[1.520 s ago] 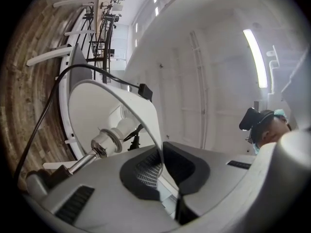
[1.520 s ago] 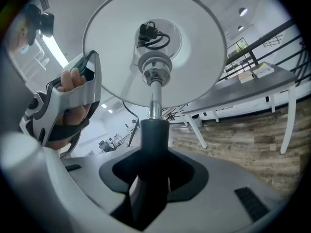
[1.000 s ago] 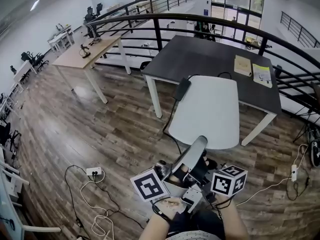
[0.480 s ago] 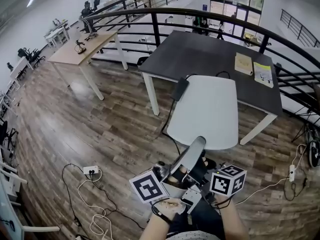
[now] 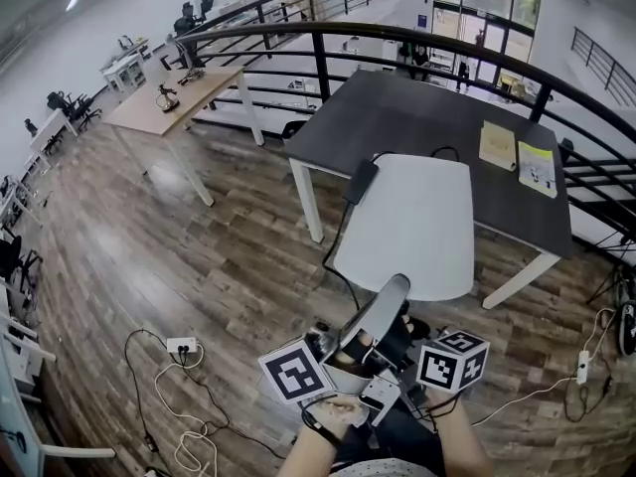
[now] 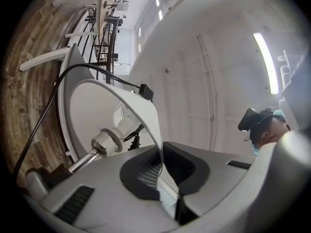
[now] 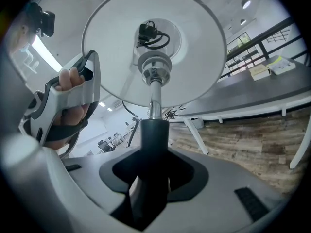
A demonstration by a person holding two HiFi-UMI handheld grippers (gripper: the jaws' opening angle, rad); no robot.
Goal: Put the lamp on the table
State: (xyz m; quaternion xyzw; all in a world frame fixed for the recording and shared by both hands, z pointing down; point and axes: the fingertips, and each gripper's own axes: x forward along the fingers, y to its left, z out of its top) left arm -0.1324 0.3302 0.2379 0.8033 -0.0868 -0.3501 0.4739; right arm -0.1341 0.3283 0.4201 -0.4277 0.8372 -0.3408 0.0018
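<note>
Right gripper point(image 7: 154, 176) is clamped on the lamp point(image 5: 412, 222) by its dark stem point(image 7: 154, 140), and the left gripper point(image 6: 167, 178) pinches the thin rim of the white shade point(image 6: 141, 106). Held off the floor, the lamp points its long axis away from both grippers toward the dark table point(image 5: 417, 117) ahead, so it likely has to go forward and be stood upright

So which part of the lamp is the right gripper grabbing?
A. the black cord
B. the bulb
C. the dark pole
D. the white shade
C: the right gripper is closed around the dark pole, just below the white shade.
</note>
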